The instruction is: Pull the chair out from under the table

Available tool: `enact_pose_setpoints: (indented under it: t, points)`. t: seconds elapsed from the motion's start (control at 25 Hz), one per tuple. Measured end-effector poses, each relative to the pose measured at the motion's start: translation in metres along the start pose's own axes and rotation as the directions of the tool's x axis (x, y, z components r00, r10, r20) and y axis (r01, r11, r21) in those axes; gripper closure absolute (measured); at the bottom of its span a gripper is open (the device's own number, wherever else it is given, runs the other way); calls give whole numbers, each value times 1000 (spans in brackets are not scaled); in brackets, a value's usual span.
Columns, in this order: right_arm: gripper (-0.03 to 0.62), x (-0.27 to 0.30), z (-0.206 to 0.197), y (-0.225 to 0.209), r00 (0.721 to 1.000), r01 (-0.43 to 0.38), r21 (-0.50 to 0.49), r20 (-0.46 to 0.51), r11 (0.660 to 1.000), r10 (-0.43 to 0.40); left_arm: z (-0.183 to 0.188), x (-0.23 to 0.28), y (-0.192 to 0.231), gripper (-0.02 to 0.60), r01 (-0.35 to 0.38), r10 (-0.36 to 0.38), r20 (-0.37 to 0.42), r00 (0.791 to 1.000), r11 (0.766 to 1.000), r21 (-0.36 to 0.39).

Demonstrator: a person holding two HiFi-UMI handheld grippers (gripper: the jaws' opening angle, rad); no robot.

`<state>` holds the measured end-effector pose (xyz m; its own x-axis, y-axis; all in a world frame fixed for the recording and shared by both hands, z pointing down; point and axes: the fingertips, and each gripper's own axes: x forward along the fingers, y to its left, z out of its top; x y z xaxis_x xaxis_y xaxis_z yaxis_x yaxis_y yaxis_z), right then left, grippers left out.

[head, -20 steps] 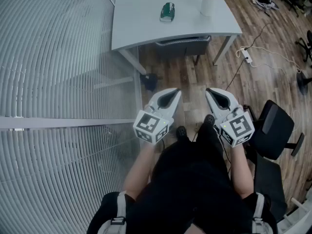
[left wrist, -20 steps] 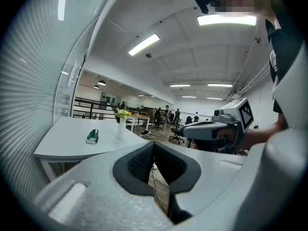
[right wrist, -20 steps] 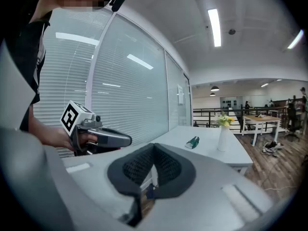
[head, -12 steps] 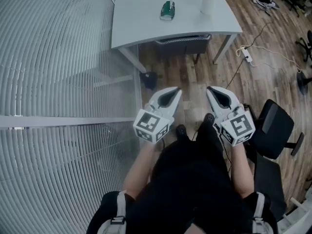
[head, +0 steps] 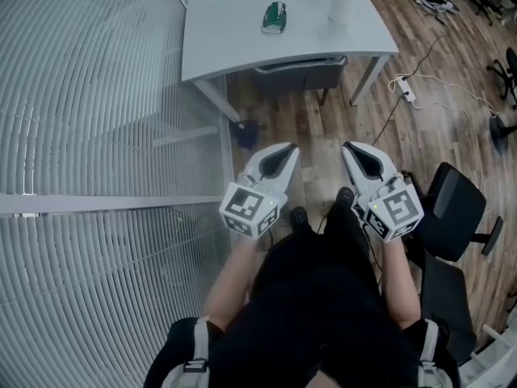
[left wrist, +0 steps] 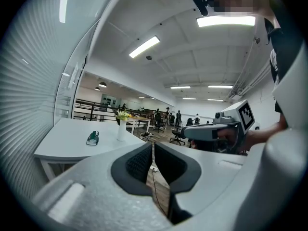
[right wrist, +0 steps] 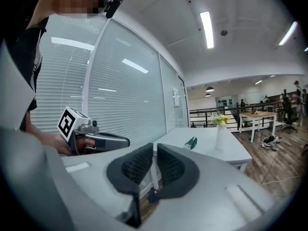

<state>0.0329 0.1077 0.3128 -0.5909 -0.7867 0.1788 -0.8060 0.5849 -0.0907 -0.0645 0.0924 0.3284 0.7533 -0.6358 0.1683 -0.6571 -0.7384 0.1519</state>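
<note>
Grey chair sits tucked under the table at 12 o'clock, well apart from both grippers. At 7 o'clock of it the left gripper and at 5 o'clock the right gripper hang empty, jaws pressed together. Against the earlier frame, table and chair lie a touch further toward 9 o'clock; the grippers keep their spots.

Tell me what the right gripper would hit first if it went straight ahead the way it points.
Probably the near edge of the table, or the chair tucked under it; depth is unclear. The way there looks free.
</note>
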Motion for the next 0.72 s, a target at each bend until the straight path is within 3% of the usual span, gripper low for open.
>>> enact_pose_setpoints:
  t: [0.08, 0.16, 0.2, 0.72]
  points:
    - [458, 1, -1, -1, 1000, 15, -11, 5, 1000, -15, 0, -1, 2, 555, -7, 7, 6, 1000, 1000, 0]
    - [384, 3, -2, -2, 999, 36, -37, 6, 999, -36, -1, 0, 5, 426, -20, 20, 6, 1000, 1000, 11]
    - [375, 4, -2, -2, 999, 43, -43, 3, 998, -43, -1, 1, 7, 405, -23, 23, 5, 1000, 1000, 17]
    - [375, 6, -14, 10, 997, 57, -41, -48, 998, -59, -11, -9, 14, 405, -12, 12, -5, 1000, 1000, -8]
